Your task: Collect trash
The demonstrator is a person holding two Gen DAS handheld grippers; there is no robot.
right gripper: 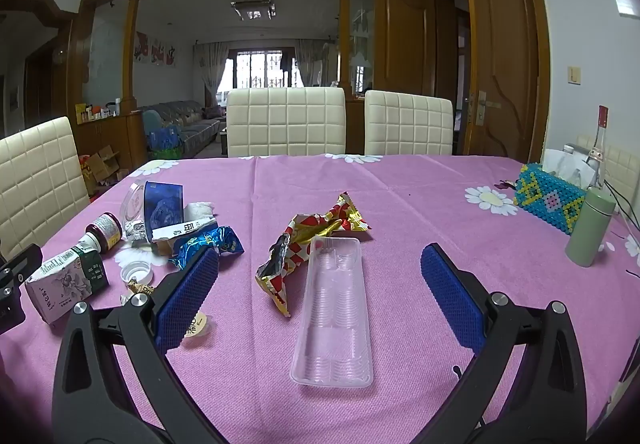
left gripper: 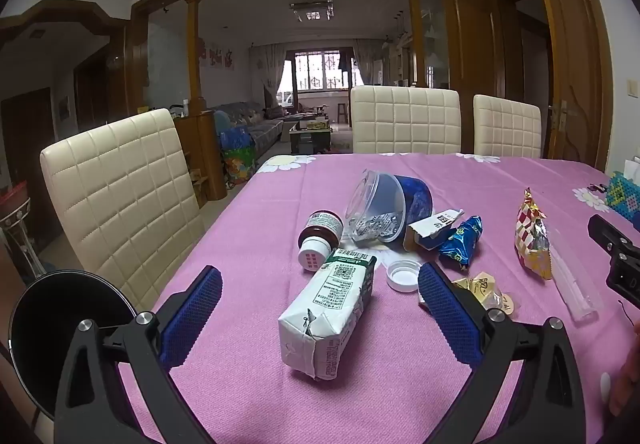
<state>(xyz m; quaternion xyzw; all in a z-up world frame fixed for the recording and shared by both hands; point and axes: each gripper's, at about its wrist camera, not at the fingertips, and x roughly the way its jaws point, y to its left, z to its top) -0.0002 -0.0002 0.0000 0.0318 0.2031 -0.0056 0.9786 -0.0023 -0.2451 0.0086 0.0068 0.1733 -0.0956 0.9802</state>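
Both grippers hang low over the pink tablecloth (right gripper: 400,179), and nothing is picked up yet. The left gripper (left gripper: 320,298) has its jaws spread wide and empty, and the milk carton (left gripper: 328,310) lies on its side right between the blue pads, its long axis running away from the camera and tilted a little to the right, so the jaws already straddle its narrow width. Beyond it sit the brown bottle (left gripper: 320,234), a loose white cap (left gripper: 404,275), the tipped clear tub (left gripper: 380,205) and a blue wrapper (left gripper: 460,240), all bunched close. Over on the other side, the right gripper (right gripper: 320,274) is just as wide open, holding nothing, and the clear plastic tray (right gripper: 334,310) lies dead ahead between its fingers, lengthwise along the line of reach, with the red and gold wrapper (right gripper: 308,244) touching its far left edge. Each hand looks lined up on its own piece: the left is nearer the carton, the right nearer the tray. A squeeze across the short side seems the natural call for either.
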